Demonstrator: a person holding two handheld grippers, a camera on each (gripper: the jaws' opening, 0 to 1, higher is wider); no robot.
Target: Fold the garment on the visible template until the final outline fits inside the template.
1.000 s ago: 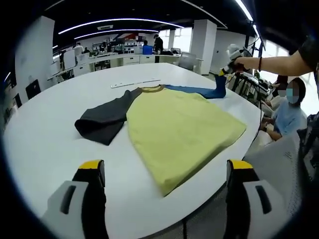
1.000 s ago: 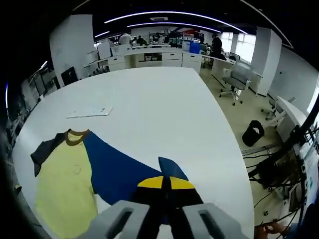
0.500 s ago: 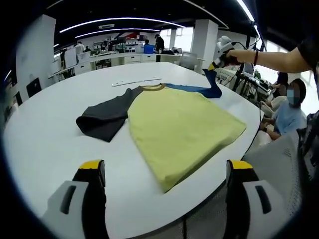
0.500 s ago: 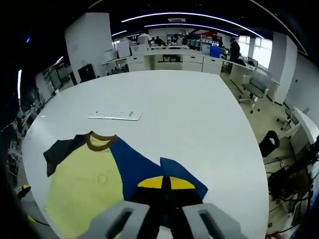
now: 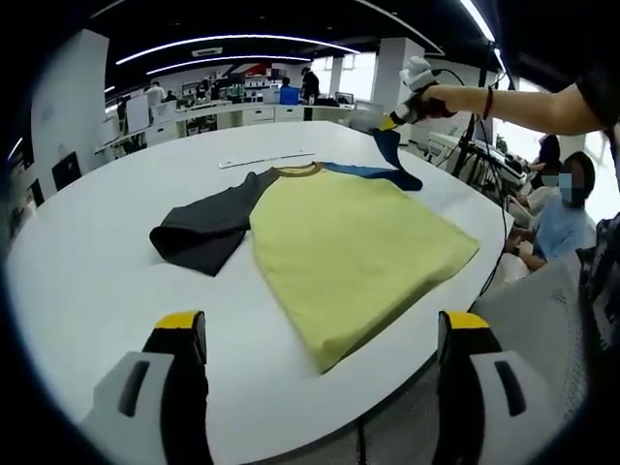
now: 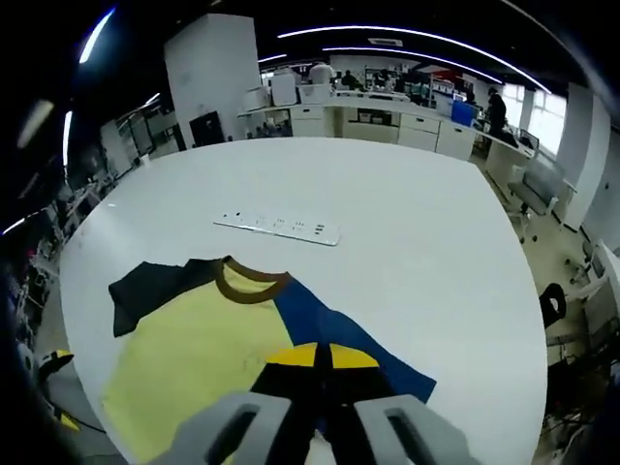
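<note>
Garment: your yellow shirt [image 5: 354, 252] lies flat on the white bench [image 5: 87, 262], dark sleeve [image 5: 199, 232] spread to one side.
Right hand-held gripper [image 6: 318, 356]: jaws pressed together, pinching the blue sleeve [image 6: 334, 334], lifted above the bench.
Left hand-held gripper [image 5: 320, 334]: jaws spread, holding nothing, near the bench edge.
Bench extras: a white strip [image 6: 278, 228] lies beyond the collar [image 6: 250, 284].

Open-plan office: big white round table [image 6: 387, 213], white square pillars [image 6: 208, 58], curved ceiling light strips [image 5: 232, 44], white counters [image 6: 378, 121] along the back, windows [image 5: 358, 73] bright at right, pale floor [image 6: 567, 281].
</note>
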